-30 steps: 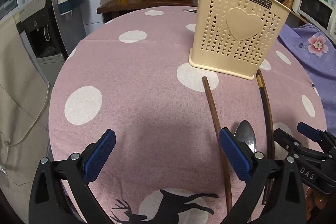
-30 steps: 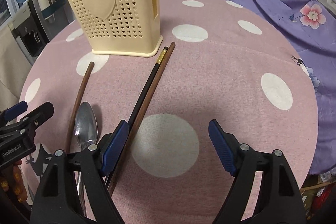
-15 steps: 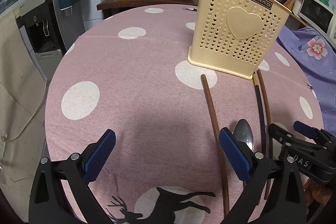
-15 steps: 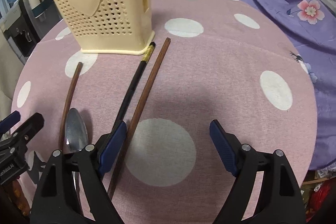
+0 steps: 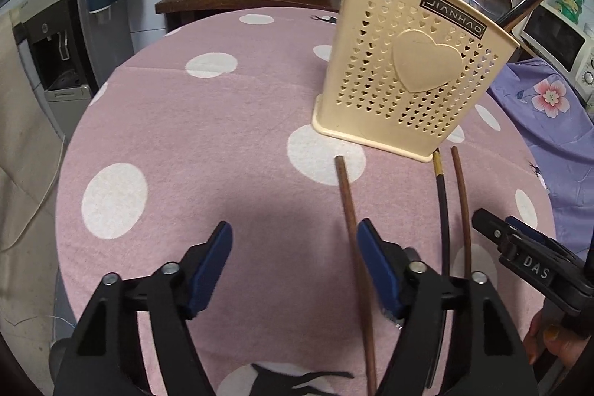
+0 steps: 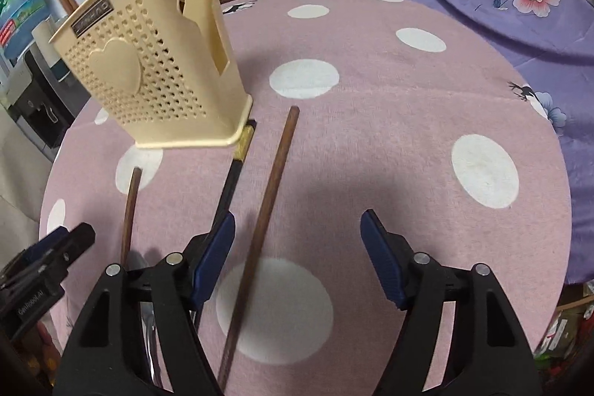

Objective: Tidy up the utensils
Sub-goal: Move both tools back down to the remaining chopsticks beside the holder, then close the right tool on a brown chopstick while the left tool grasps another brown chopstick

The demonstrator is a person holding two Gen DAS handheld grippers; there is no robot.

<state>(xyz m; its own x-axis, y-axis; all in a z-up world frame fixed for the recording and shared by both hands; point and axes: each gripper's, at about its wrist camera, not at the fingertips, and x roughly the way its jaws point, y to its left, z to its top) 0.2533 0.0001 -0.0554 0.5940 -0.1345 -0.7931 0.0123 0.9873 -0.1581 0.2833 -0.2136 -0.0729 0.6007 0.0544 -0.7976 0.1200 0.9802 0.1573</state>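
While you hold both grippers low over the round table, its pink cloth (image 5: pixel 208 143) shows a soft, slightly fuzzy weave scattered with flat white dots.

Your left gripper (image 5: pixel 295 270) has just been closing its jaws, yet they still stand apart with only bare cloth between the ribbed blue pads. A round brown wooden chopstick (image 5: pixel 351 229) lies on the cloth just outside the right-hand pad, running away toward the holder.

Your right gripper (image 6: pixel 299 257) has also just been narrowing, and its jaws likewise stand apart without pressing on anything. A second brown wooden chopstick (image 6: pixel 271 188) lies between them, close to the left pad and apart from both. A slim black chopstick (image 6: pixel 230 184) with a gold band near its end lies just outside that left pad, its far tip reaching the base of the holder. Whether that pad touches it, you cannot tell.

The holder (image 5: pixel 408 69) is a cream plastic caddy, upright near the middle of the table, its walls pierced with rows of tiny heart-shaped holes around one large raised heart (image 5: pixel 427 60). Brown sticks, a dark chopstick and a shiny metal spoon bowl (image 5: pixel 490 0) poke above its rim.

A metal spoon (image 6: pixel 148 321) lies mostly hidden under your right gripper's frame.
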